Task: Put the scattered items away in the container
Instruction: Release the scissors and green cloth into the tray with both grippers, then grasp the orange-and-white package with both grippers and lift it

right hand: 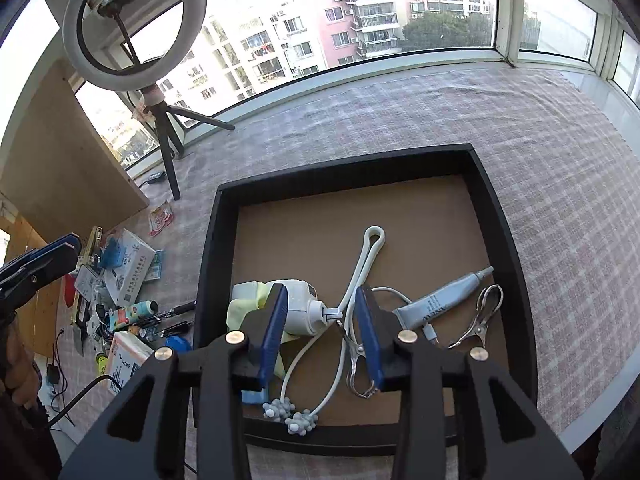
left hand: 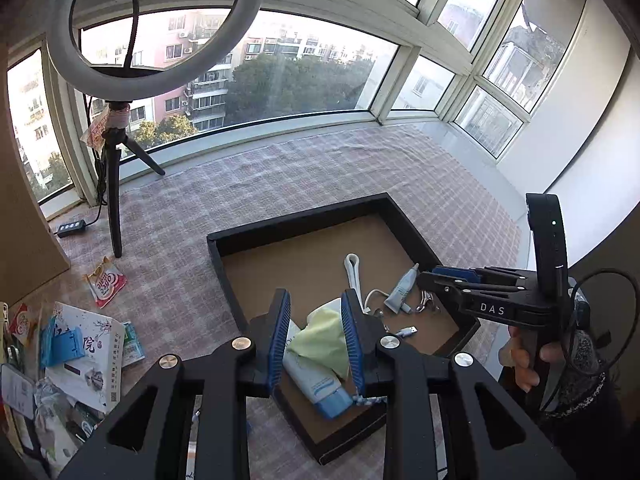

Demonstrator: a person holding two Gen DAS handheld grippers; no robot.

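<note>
Both grippers hover over the shallow black tray with a brown cardboard floor (right hand: 500, 216), the left gripper (left hand: 316, 338) and the right gripper (right hand: 322, 334) with jaws partly open and empty, so a drop-off looks just finished. A white-and-blue tube (left hand: 316, 384), pale green cloth (left hand: 324, 340), small grey tube (right hand: 444, 296) and metal clips (right hand: 478, 316) already lie inside. Next comes a reach left to the scattered boxes and packets (right hand: 128, 264) on the checked tabletop (right hand: 400, 120), where a ring-light tripod (right hand: 170, 160) stands near.

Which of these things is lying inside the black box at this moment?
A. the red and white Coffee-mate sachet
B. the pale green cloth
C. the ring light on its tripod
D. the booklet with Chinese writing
B. The pale green cloth lies on the brown floor of the black box, draped over a white tube, while the sachet, the ring light and the booklet are all outside it on the checked cloth.
</note>
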